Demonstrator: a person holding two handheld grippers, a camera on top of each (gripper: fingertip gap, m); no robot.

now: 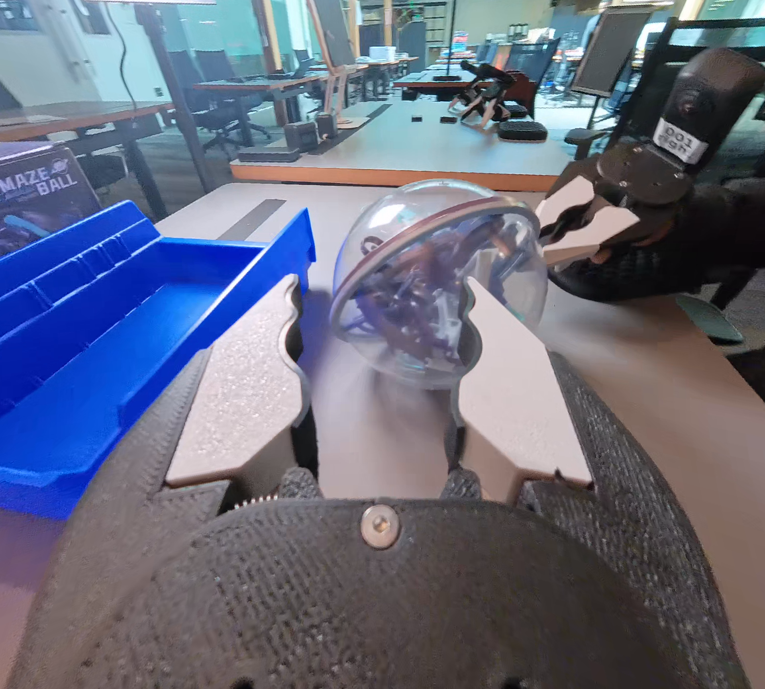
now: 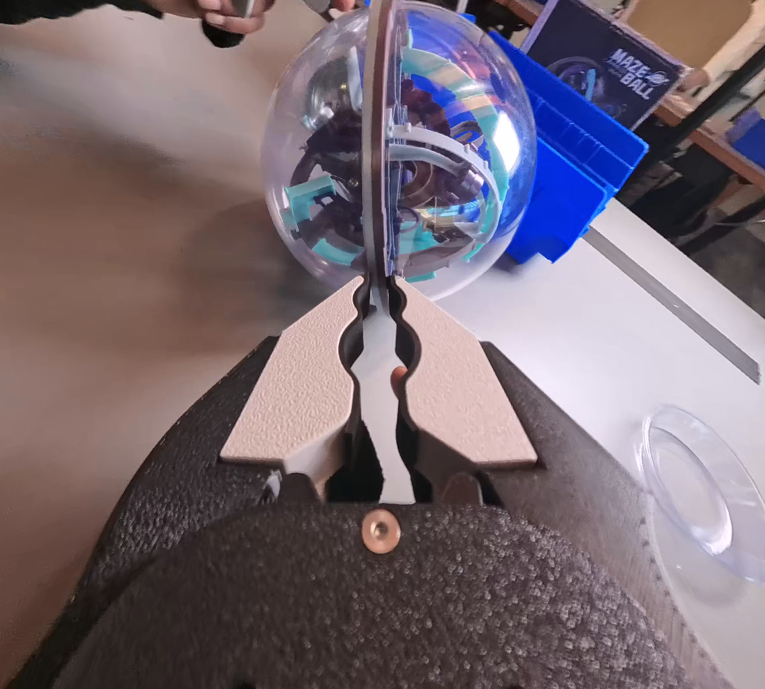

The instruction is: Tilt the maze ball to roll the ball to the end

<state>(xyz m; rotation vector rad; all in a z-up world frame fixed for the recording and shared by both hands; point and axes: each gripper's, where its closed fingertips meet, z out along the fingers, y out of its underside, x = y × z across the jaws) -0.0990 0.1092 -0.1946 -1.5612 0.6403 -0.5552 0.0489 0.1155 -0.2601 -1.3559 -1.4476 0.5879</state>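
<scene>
A clear plastic maze ball [image 2: 397,147] sits just above or on the pale surface [image 2: 559,338], with teal, grey and dark tracks packed inside it. A grey rim [image 2: 374,156] rings the sphere where its two halves meet. The right claw [image 2: 378,283] is clenched on this rim at the near edge, fingertips pinching it from both sides, so the sphere is held tilted. The left claw [image 1: 383,303] is released, its fingers spread wide just short of the sphere, the right-hand finger close beside the shell; contact cannot be told.

The small rolling ball is not clearly visible among the tracks, so its progress cannot be judged. The tilting looks under way, with the end not evidently reached.

Beside the sphere stands a blue bin [image 1: 136,296], then a dark printed box [image 1: 37,193]. A clear shallow dish [image 2: 699,499] lies apart on the surface.
</scene>
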